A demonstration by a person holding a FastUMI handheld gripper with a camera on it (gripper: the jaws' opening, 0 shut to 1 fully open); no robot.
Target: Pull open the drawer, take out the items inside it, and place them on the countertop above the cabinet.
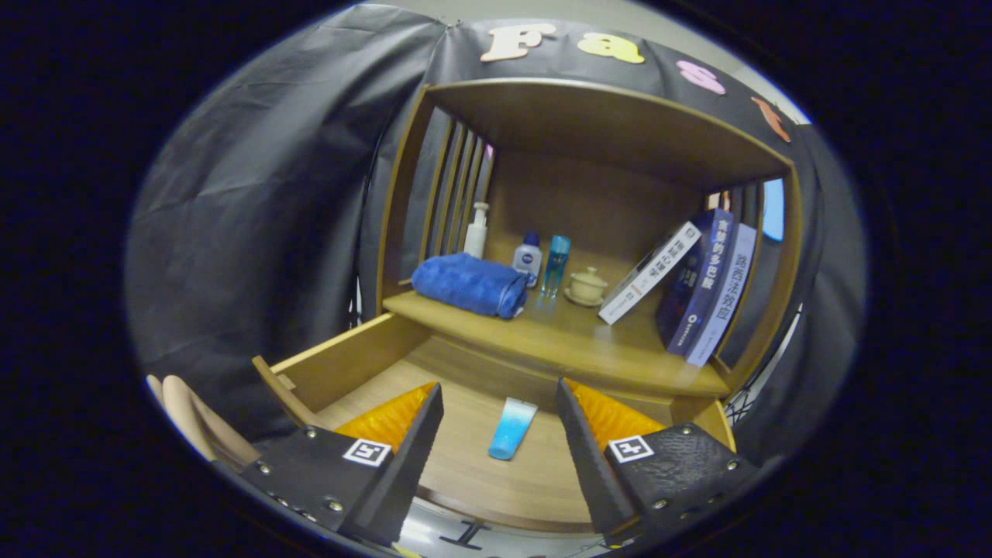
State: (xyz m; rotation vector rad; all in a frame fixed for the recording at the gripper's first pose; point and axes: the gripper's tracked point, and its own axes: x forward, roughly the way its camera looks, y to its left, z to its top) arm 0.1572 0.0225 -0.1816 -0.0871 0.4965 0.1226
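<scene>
The drawer (364, 364) of the wooden cabinet (589, 132) is pulled out, and its floor is bare light wood. A small blue tube (511, 428) lies flat on that floor, all by itself, in the gap between the two fingers of the gripper (500, 418). The fingers are spread wide apart and touch nothing. Above the drawer is the counter (573, 345), a smooth brown wooden top with a roof and side walls around it. On the counter, a rolled blue towel (469, 284) lies on the left. Behind it stands a white pump bottle (477, 230). Next to the towel are a small white bottle with a blue cap (528, 258) and a tall clear blue bottle (556, 265). A little cream pot with a lid (587, 286) sits on a saucer near them. On the right, a few books (697, 283) lean against the side wall. Black cloth (263, 209) hangs all around the cabinet.
</scene>
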